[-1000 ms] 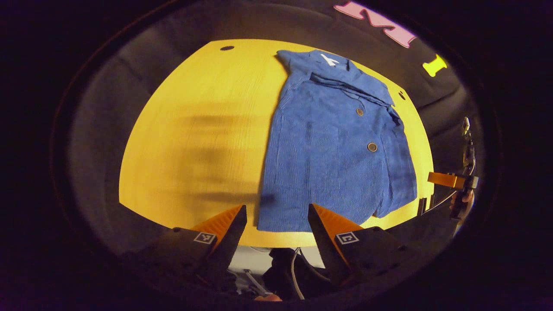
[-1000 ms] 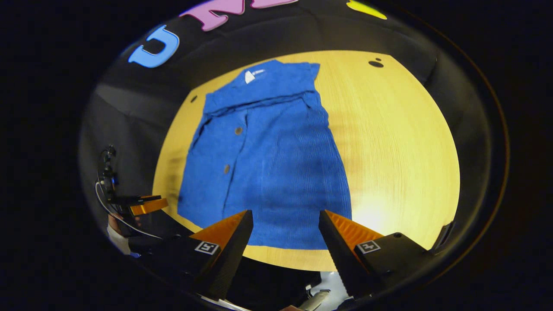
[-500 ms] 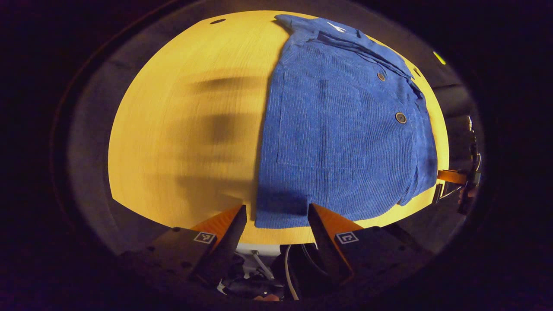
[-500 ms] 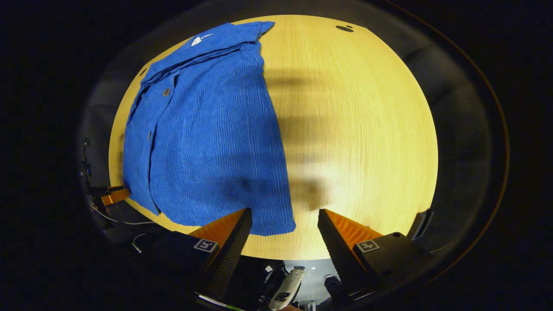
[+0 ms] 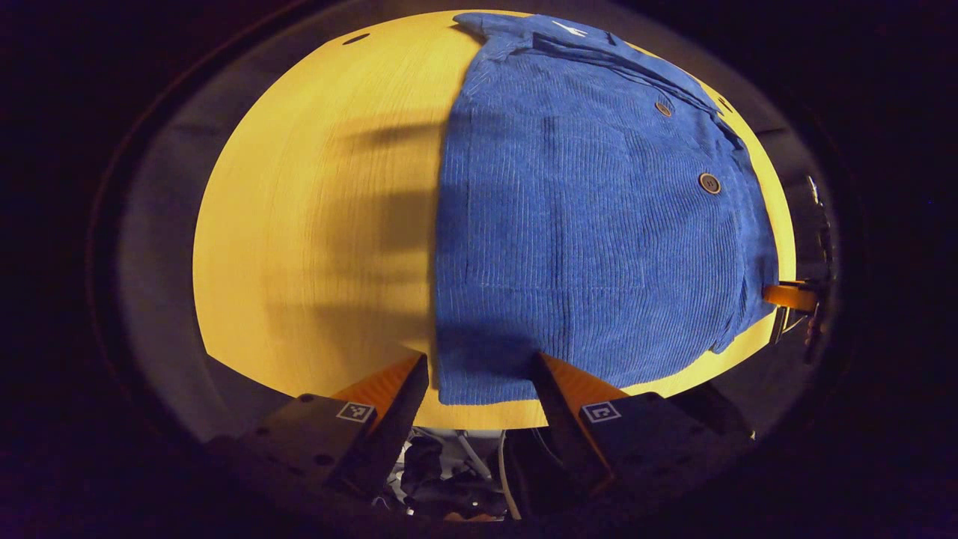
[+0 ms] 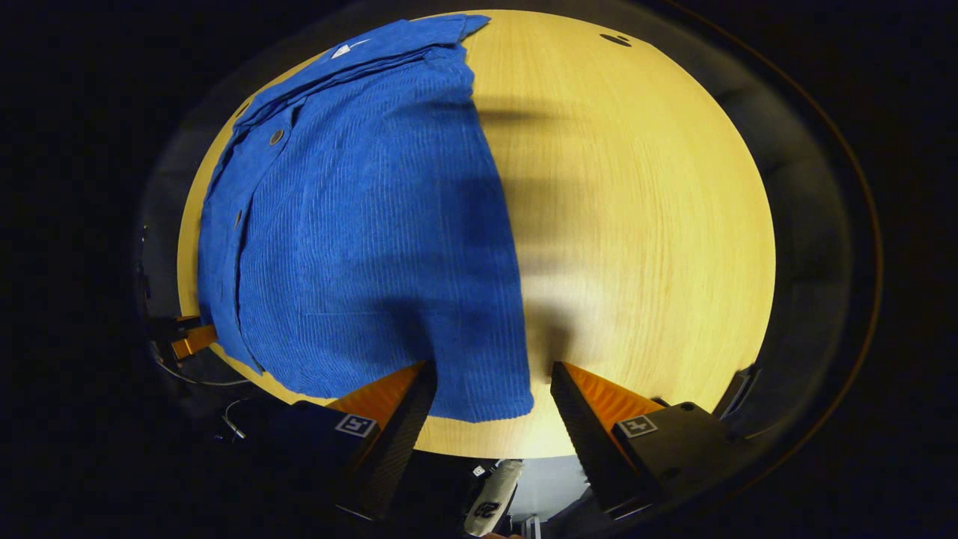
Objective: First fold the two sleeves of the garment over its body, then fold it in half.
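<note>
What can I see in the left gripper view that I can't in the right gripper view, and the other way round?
Left gripper view: the left gripper, fingers open at one hem corner, and two buttons. Right gripper view: the right gripper, fingers open at the opposite hem corner, and a white object below the table edge. Shared: the blue garment on the yellow table.

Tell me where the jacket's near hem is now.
In both views the blue jacket's near hem lies along the round wooden table's front edge.
</note>
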